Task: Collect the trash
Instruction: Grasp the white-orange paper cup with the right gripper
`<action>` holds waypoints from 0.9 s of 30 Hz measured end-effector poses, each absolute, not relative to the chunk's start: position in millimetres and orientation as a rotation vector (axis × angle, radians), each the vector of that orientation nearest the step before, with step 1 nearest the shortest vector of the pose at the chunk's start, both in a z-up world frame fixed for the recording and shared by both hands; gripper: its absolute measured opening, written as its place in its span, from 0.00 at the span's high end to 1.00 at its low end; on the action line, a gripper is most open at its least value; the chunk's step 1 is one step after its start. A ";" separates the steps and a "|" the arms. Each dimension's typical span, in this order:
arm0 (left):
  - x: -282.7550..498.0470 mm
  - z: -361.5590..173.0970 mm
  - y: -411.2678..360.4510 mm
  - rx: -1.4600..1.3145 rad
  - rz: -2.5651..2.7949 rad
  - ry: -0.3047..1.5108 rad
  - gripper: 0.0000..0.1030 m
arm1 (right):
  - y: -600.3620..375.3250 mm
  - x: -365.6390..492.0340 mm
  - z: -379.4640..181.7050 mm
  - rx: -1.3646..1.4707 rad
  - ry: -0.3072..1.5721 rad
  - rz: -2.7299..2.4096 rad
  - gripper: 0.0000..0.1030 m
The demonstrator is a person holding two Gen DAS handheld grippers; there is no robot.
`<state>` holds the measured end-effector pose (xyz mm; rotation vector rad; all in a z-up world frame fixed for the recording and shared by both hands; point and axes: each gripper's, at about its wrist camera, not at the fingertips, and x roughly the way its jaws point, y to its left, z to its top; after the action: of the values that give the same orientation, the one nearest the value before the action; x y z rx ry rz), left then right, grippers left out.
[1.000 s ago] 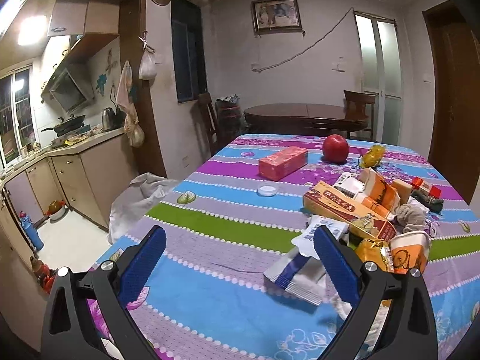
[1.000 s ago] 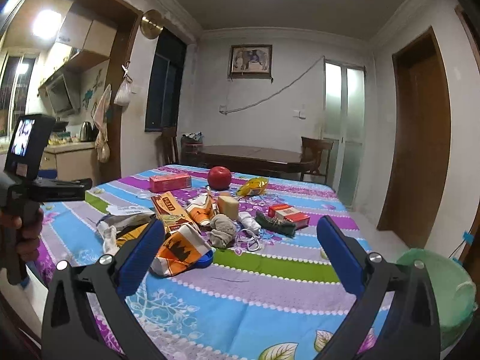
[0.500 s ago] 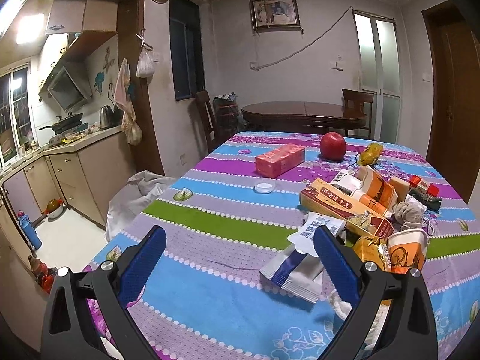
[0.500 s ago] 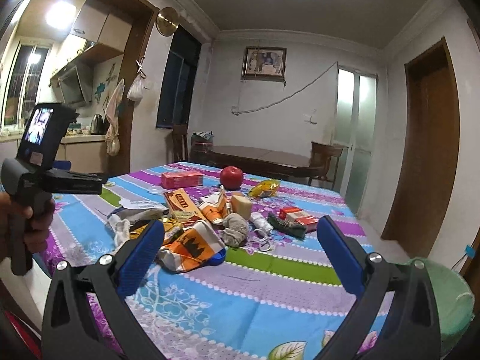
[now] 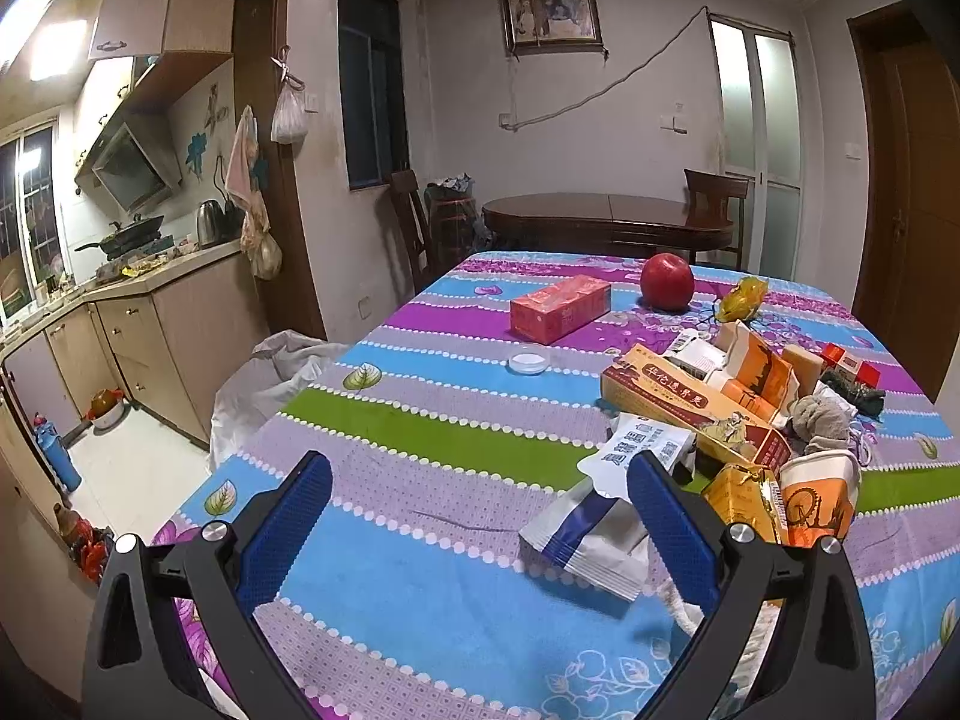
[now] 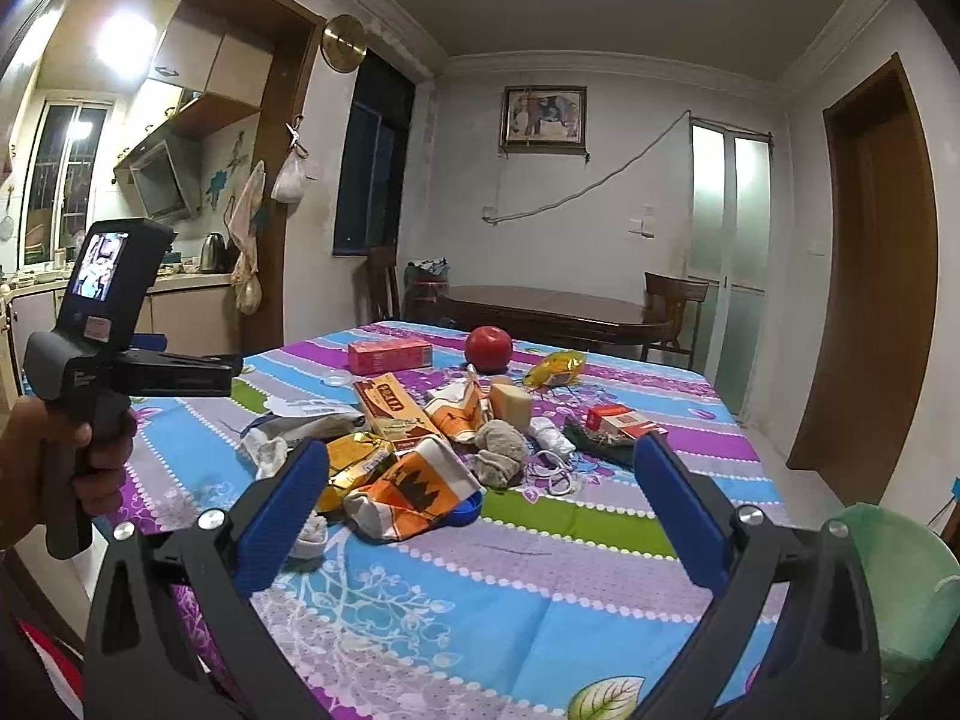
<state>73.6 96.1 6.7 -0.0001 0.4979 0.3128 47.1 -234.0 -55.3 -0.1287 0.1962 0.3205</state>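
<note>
A heap of trash lies on the striped tablecloth (image 5: 420,540): a blue-and-white wrapper (image 5: 591,543), a long orange box (image 5: 690,414), a gold foil pack (image 5: 744,501), an orange paper cup (image 5: 819,495), a grey wad (image 5: 819,420). My left gripper (image 5: 477,531) is open and empty above the table's near edge, left of the wrapper. My right gripper (image 6: 480,516) is open and empty, held before the same heap: orange cup (image 6: 414,495), foil pack (image 6: 357,468), grey wad (image 6: 501,453). A bin lined with a green bag (image 6: 900,594) stands at the right.
A red apple (image 5: 666,282), a pink tissue box (image 5: 558,309) and a small white lid (image 5: 528,360) lie farther back. A red box (image 6: 618,420) sits at the right. The left hand-held gripper unit (image 6: 102,348) shows left. A kitchen counter (image 5: 120,324) is left, a dark table (image 5: 606,222) behind.
Both grippers have shifted a little; the right view has tilted up and back slightly. Nothing on the table has moved and both stay open.
</note>
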 end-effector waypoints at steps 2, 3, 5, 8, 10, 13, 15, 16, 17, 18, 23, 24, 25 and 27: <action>73.7 6.3 96.3 -0.001 0.313 0.500 0.05 | -233.5 46.8 -53.9 -0.122 0.198 0.338 0.05; 73.7 5.9 96.4 -0.002 0.312 0.501 0.05 | -233.8 46.7 -53.9 -0.118 0.199 0.345 0.05; 75.0 5.3 95.7 -0.002 0.312 0.504 0.05 | -233.1 47.2 -53.3 -0.105 0.207 0.358 0.05; 75.1 4.5 96.7 -0.005 0.311 0.508 0.05 | -233.3 48.9 -53.2 -0.086 0.221 0.375 0.05; 75.9 4.2 97.0 -0.007 0.313 0.511 0.05 | -233.6 49.4 -52.5 -0.081 0.224 0.382 0.05; 76.1 4.2 96.9 -0.004 0.311 0.507 0.05 | -231.9 49.0 -51.8 -0.088 0.225 0.388 0.05; 76.9 4.0 96.4 -0.002 0.310 0.505 0.05 | -230.0 47.6 -51.0 -0.099 0.220 0.388 0.05; 77.1 3.9 96.5 -0.003 0.309 0.505 0.05 | -229.4 47.5 -51.3 -0.103 0.219 0.388 0.05; 77.2 3.9 96.5 -0.005 0.308 0.505 0.05 | -228.8 47.5 -51.4 -0.107 0.218 0.389 0.05; 77.4 3.8 96.1 -0.005 0.307 0.505 0.05 | -228.6 48.0 -51.9 -0.110 0.218 0.389 0.05; 78.2 4.0 96.7 -0.003 0.312 0.503 0.05 | -227.4 48.1 -52.3 -0.116 0.222 0.394 0.05; 78.4 3.8 97.7 -0.002 0.313 0.505 0.05 | -227.4 48.2 -52.1 -0.115 0.222 0.397 0.05; 78.5 3.6 98.5 -0.002 0.317 0.505 0.05 | -227.1 48.4 -51.9 -0.115 0.222 0.398 0.05; 78.4 3.5 100.7 -0.002 0.324 0.507 0.05 | -225.7 49.6 -51.9 -0.117 0.222 0.406 0.05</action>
<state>78.4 100.7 3.5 -0.0023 0.5073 0.3243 49.6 -225.7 -51.9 -0.1170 0.2222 0.4064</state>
